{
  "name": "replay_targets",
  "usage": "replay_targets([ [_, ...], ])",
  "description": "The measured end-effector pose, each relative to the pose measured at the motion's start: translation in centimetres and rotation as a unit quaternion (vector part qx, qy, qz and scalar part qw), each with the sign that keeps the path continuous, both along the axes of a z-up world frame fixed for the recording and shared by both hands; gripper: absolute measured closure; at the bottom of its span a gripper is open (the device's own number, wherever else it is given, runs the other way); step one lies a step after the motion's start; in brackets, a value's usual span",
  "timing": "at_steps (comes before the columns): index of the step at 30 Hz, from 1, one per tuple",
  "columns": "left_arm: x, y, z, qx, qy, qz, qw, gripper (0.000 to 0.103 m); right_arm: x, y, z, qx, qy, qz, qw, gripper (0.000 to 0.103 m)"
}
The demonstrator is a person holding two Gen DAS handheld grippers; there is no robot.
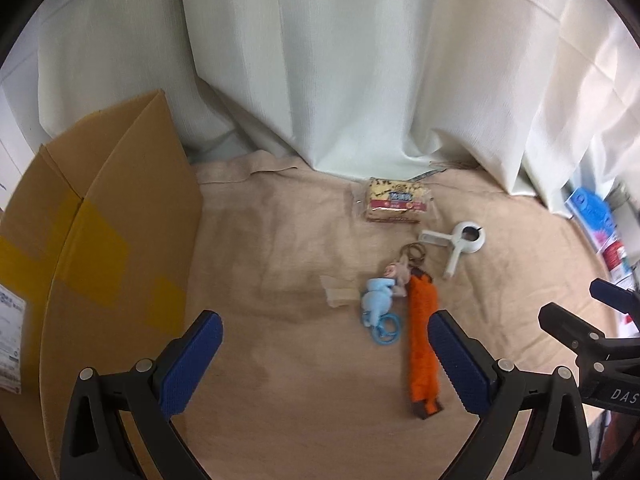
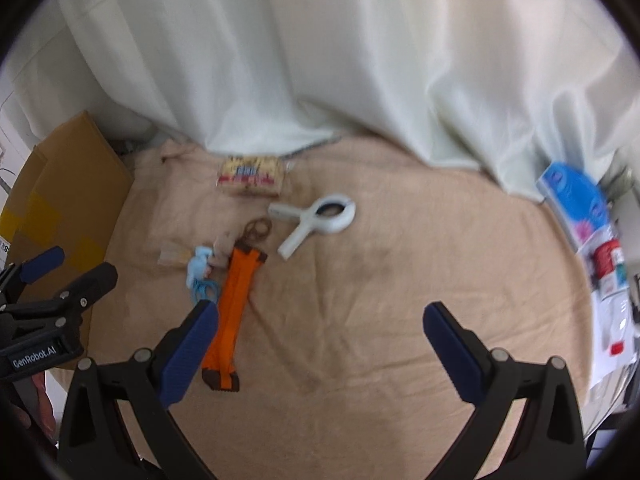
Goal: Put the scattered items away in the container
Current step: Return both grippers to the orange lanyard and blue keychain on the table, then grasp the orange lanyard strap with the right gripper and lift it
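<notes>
The cardboard box (image 1: 100, 216) stands at the left of the left wrist view, its flaps up and patched with yellow tape, on a beige cloth (image 1: 280, 360) that covers the surface. In the lower part of that frame the left gripper (image 1: 325, 338) has its jaws spread wide, nothing between the blue pads but bare cloth. Right of centre lie the scattered items: a small light blue plush charm (image 1: 378, 300) with a blue cord loop, touching an orange strap keychain (image 1: 422, 336) whose near end runs just beside the right-hand pad (whether it touches the pad cannot be told). Above these, toward the middle of the frame, a snack packet (image 1: 396, 200) sits at the hem of a white curtain (image 1: 360, 60), and a white plastic clip (image 1: 460, 244) lies just right of the keychain's rings.

In the right wrist view the box (image 2: 68, 192) shows at the left edge, well apart from the right gripper (image 2: 320, 316), which is likewise wide open and holds nothing. The orange strap (image 2: 234, 312) lies beside its left-hand pad, the blue charm (image 2: 200, 270) just above that, and the white clip (image 2: 316, 220) and the packet (image 2: 252, 176) lie higher, left of centre. Blue and white packaging (image 2: 580, 200) is heaped at the right edge.
</notes>
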State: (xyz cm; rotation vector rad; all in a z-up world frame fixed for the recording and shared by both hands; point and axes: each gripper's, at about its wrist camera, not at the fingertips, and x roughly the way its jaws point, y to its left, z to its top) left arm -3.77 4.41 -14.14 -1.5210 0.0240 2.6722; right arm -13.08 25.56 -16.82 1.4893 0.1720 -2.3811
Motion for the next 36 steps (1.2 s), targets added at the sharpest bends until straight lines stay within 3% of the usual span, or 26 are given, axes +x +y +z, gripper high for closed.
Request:
replay_targets([
  [6,-0.1,-0.7,-1.2,0.007,-0.014,0.002,0.9999,0.0,0.5,-2.9,-3.0,-0.007,-0.027,0.033,0.999,0.006],
  [11,0.3,-1.9,-1.5,0.007,-0.012,0.011,0.9998,0.0,0.6,-5.7,-5.7,0.005,-0.057,0.052,0.997,0.032],
  [13,0.5,-2.2,-1.6,0.005,-0.011,0.013,0.9998,0.0,0.3,-6.2,-6.6,0.002,-0.07,0.052,0.996,0.037],
  [22,1.2,-4.0,-2.0,0.009,-0.016,0.023,0.9996,0.0,-0.3,-7.9,-7.9,0.003,-0.086,0.066,0.994,0.039],
  [24,1.3,-4.1,-2.2,0.011,-0.018,0.023,0.9995,0.0,-0.4,-8.1,-8.4,0.004,-0.096,0.066,0.993,0.049],
  [25,1.3,-4.2,-2.2,0.012,-0.018,0.023,0.9995,0.0,-0.5,-8.1,-8.7,0.003,-0.103,0.065,0.993,0.061],
  [27,1.4,-4.2,-2.2,0.013,-0.015,0.022,0.9996,0.0,-0.3,-8.0,-8.8,0.007,-0.097,0.07,0.993,0.072],
  [36,-0.5,-3.4,-3.5,0.018,-0.03,0.015,0.9993,0.0,0.0,-3.6,-5.9,-0.037,-0.101,0.05,0.993,0.077],
])
